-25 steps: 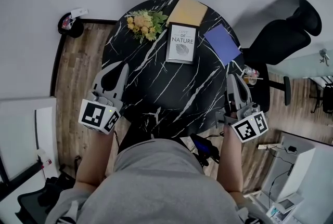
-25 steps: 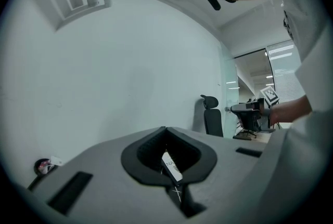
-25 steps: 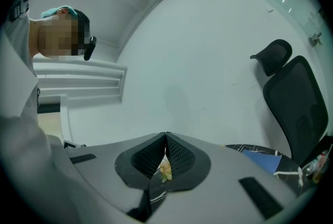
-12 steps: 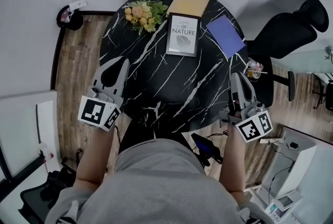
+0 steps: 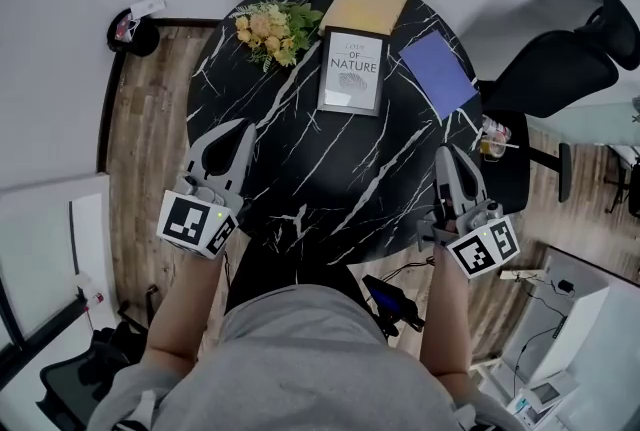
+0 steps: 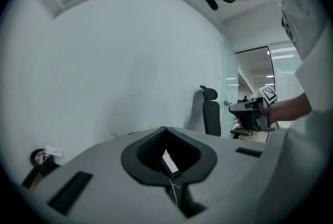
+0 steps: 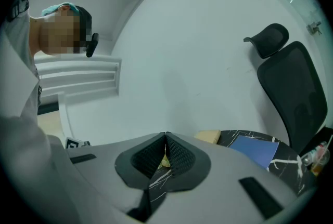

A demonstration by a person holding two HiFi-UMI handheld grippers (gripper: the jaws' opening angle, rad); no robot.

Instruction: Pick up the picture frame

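Observation:
The picture frame (image 5: 352,72), black-edged with a white print, lies flat at the far middle of the round black marble table (image 5: 300,169). My left gripper (image 5: 243,125) hovers at the table's near left edge, shut and empty. At the near right edge my right gripper (image 5: 446,152) is also shut, with nothing in it. Both are well short of the frame. In the left gripper view the jaw tips of that gripper (image 6: 165,128) meet, and the frame (image 6: 169,163) shows through the gap behind them. The tips of the right gripper (image 7: 165,134) meet too.
Yellow flowers (image 5: 272,27) lie left of the frame, a tan book (image 5: 365,3) lies behind it and a blue notebook (image 5: 438,72) to its right. A black office chair (image 5: 560,69) and a cup (image 5: 490,141) stand beyond the table's right edge.
Both grippers have sunk a little near the table's front edge. Both stay shut, and nothing on the table has moved.

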